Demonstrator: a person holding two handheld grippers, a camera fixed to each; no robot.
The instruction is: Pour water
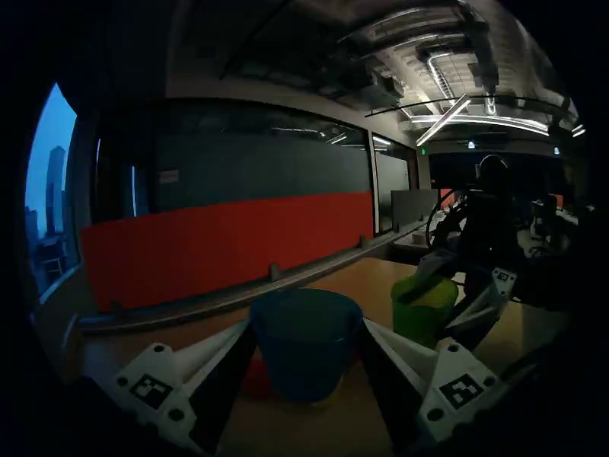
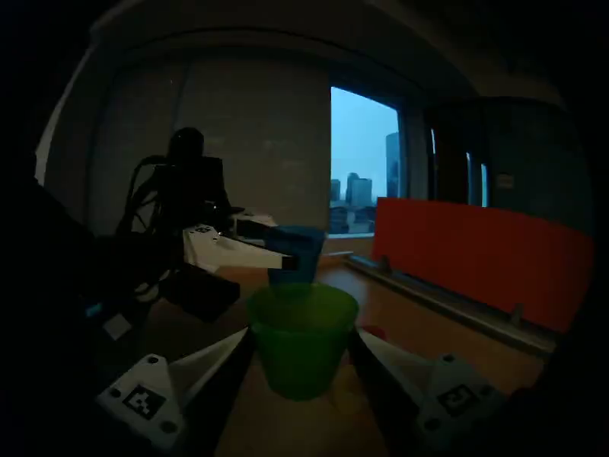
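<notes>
Blue plastic cup (image 1: 306, 350), low centre in the left gripper view, is pinched on both sides by the left claw (image 1: 306, 326). It hides most of a small red thing (image 1: 257, 377). A green cup (image 1: 420, 305) shows at right over the wooden tabletop (image 1: 358, 278), with a red panel (image 1: 228, 244) behind. In the right gripper view the right claw (image 2: 301, 333) clamps the green cup low centre, half covering the blue cup. A window (image 2: 364, 171) glows above. In the dim light I cannot tell whether either cup holds water.

Between left tongs (image 1: 306, 329): near cup (image 1: 306, 350); far cup (image 1: 420, 308) right.
</notes>
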